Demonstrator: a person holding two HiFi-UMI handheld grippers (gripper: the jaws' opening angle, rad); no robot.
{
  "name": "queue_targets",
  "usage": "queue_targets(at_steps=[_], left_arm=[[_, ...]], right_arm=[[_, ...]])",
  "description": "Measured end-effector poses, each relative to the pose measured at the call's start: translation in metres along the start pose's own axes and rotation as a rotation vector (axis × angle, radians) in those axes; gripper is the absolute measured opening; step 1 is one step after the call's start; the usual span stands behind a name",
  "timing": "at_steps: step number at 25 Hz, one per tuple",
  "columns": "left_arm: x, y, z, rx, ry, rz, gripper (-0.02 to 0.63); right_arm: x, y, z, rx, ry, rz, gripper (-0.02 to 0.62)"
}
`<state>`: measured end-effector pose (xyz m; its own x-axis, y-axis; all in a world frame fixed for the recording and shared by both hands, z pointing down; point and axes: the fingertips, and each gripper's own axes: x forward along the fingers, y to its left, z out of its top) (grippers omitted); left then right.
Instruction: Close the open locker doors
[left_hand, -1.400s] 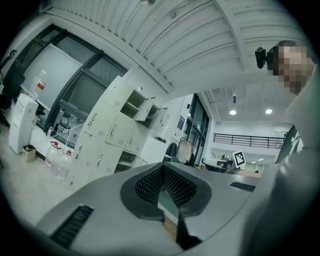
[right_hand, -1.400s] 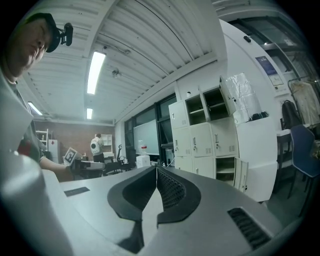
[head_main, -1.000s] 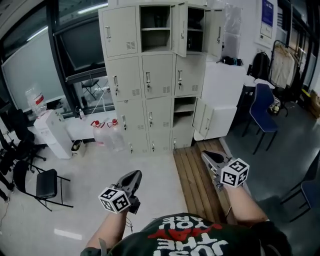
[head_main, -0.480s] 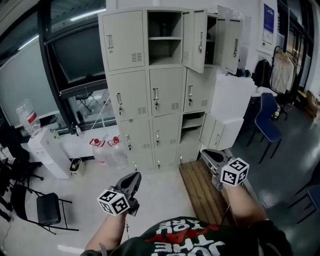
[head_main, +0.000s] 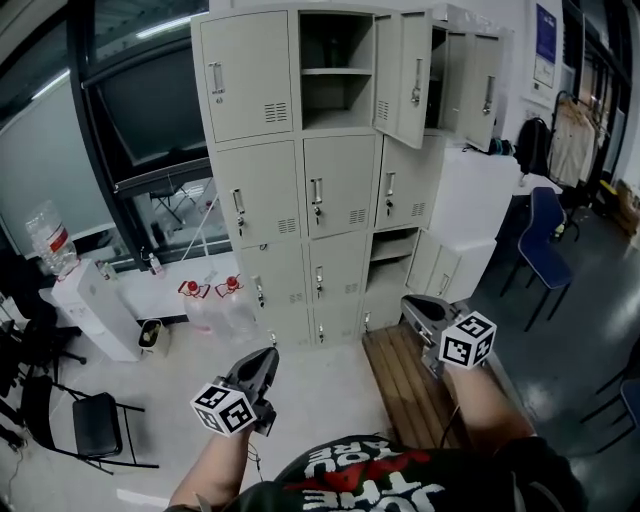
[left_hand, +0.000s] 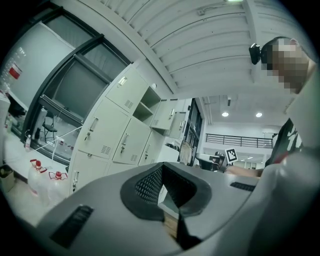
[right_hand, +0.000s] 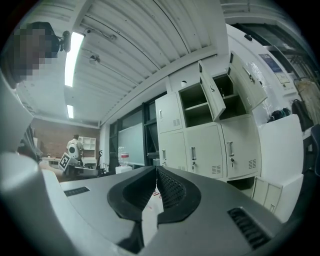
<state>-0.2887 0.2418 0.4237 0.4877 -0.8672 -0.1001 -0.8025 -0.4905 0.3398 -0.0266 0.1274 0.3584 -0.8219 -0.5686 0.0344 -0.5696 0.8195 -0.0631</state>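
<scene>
A beige locker bank (head_main: 262, 200) stands ahead in the head view. Its top middle compartment (head_main: 335, 65) is open, with its door (head_main: 405, 78) swung out to the right. The top right door (head_main: 487, 90) also hangs open. Lower down, a right-hand compartment (head_main: 392, 245) is open, its door (head_main: 440, 268) swung aside. My left gripper (head_main: 265, 358) is held low, shut and holding nothing, well short of the lockers. My right gripper (head_main: 412, 305) is also shut and holding nothing, over the wooden slats. The right gripper view shows the open top door (right_hand: 212, 97); the left gripper view shows the lockers (left_hand: 117, 132).
A wooden slatted board (head_main: 410, 375) lies on the floor before the lockers' right side. Water bottles (head_main: 210, 298) and a white dispenser (head_main: 88, 300) stand at the left, with a black folding chair (head_main: 95, 425) nearer. A blue chair (head_main: 545, 250) and a white cabinet (head_main: 470, 195) are at the right.
The lockers have grown larger and nearer in the head view. Both grippers have travelled forward with the person, keeping their places in the view and staying shut.
</scene>
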Motion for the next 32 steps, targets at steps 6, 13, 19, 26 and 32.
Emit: queue_targets(at_steps=[6, 13, 19, 26, 32], left_arm=[[0.033, 0.022, -0.009, 0.008, 0.008, 0.056, 0.003], [0.135, 0.052, -0.002, 0.024, -0.028, 0.123, 0.003], [0.264, 0.065, 0.017, 0.041, -0.08, 0.146, 0.003], [0.37, 0.077, 0.062, 0.065, -0.143, 0.153, 0.003], [0.411, 0.087, 0.084, 0.087, -0.141, 0.135, 0.003]], right_arm=[[0.035, -0.051, -0.004, 0.014, -0.017, 0.041, 0.035], [0.087, -0.159, 0.008, 0.018, -0.046, 0.114, 0.035], [0.126, -0.265, 0.04, -0.011, -0.05, 0.187, 0.035], [0.153, -0.352, 0.07, -0.017, -0.041, 0.182, 0.037], [0.163, -0.377, 0.086, -0.014, -0.049, 0.166, 0.037]])
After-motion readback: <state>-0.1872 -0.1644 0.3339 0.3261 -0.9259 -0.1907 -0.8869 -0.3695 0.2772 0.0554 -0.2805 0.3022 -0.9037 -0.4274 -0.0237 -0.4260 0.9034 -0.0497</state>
